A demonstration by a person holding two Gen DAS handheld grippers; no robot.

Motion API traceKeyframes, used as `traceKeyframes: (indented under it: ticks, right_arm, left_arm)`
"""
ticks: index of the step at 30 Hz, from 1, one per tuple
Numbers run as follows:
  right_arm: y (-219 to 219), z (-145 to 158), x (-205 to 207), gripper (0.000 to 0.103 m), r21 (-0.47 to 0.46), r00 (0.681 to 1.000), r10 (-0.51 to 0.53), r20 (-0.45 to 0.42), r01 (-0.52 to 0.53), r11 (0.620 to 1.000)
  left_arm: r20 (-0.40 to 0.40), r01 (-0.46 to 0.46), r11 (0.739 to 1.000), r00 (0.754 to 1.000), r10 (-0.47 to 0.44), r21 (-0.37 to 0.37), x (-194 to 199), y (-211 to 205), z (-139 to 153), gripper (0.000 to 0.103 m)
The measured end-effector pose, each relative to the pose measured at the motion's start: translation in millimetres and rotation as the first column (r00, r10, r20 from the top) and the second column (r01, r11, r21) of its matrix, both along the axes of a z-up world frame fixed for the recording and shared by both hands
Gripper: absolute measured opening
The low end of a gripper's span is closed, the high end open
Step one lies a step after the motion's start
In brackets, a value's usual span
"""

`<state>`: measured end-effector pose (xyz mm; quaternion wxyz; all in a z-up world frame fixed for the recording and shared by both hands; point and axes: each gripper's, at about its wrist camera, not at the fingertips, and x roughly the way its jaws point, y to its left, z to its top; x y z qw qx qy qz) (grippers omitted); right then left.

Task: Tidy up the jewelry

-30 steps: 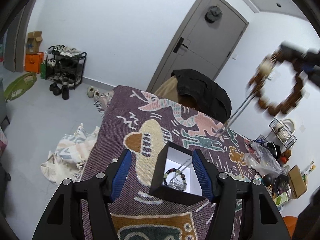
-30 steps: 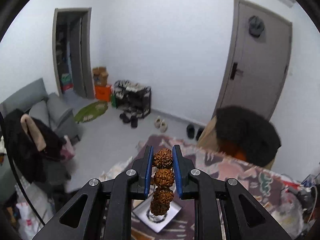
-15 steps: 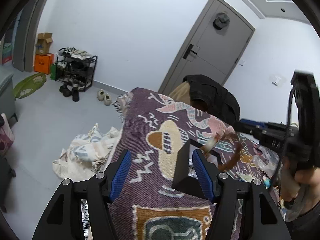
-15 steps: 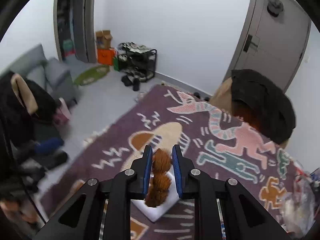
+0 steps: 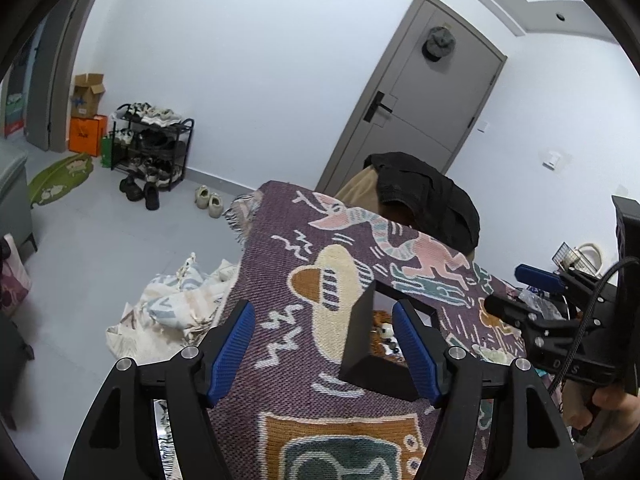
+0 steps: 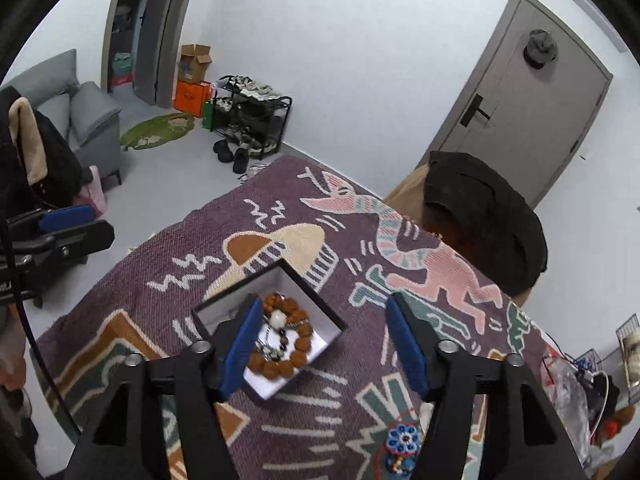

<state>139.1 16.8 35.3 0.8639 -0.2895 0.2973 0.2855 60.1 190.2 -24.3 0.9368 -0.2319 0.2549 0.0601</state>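
Observation:
A black jewelry box (image 6: 276, 324) with a white inside sits on the patterned purple table cloth (image 6: 200, 240). In it lies a brown bead bracelet (image 6: 298, 354) around a darker bead bracelet and a silvery chain. My right gripper (image 6: 324, 340) is open and empty just above the box. My left gripper (image 5: 324, 348) is open, its right finger beside the box's near wall (image 5: 356, 340); the brown beads (image 5: 378, 320) show inside. The right gripper (image 5: 520, 292) also shows at the right of the left wrist view.
A blue beaded ornament (image 6: 402, 438) lies on the cloth near me. A dark jacket on a chair (image 6: 480, 208) stands at the table's far side. Clutter and a plastic bag (image 6: 572, 384) crowd the right edge. A crumpled cloth (image 5: 176, 304) lies on the floor left.
My right gripper came down over the box, opened and let go of the brown bead bracelet, which now lies in the box. The left gripper stayed open beside the box.

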Motion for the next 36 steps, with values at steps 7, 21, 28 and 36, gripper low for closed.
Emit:
traceKeyframes:
  ticks: [7, 21, 28, 36]
  right_arm:
    - [-45, 10, -2, 0.074, 0.076, 0.997, -0.071, 0.01, 0.07, 0.995]
    - [-165, 19, 10, 0.074, 0.263, 0.954, -0.295, -0.048, 0.297, 0.918]
    - [-206, 12, 9, 0.074, 0.3, 0.932, -0.352, -0.088, 0.361, 0.883]
    - [-254, -5, 16, 0.074, 0.353, 0.899, -0.4, -0.175, 0.437, 0.827]
  left_arm:
    - [0.0, 0.057, 0.998, 0.998, -0.057, 0.023, 12, -28, 9, 0.075]
    - [-0.02, 0.201, 0.975, 0.98, -0.2, 0.09, 44, -106, 29, 0.075]
    - [-0.034, 0.265, 0.958, 0.964, -0.263, 0.109, 58, -139, 34, 0.075]
    - [-0.078, 0.359, 0.926, 0.933, -0.352, 0.116, 79, -182, 26, 0.075]
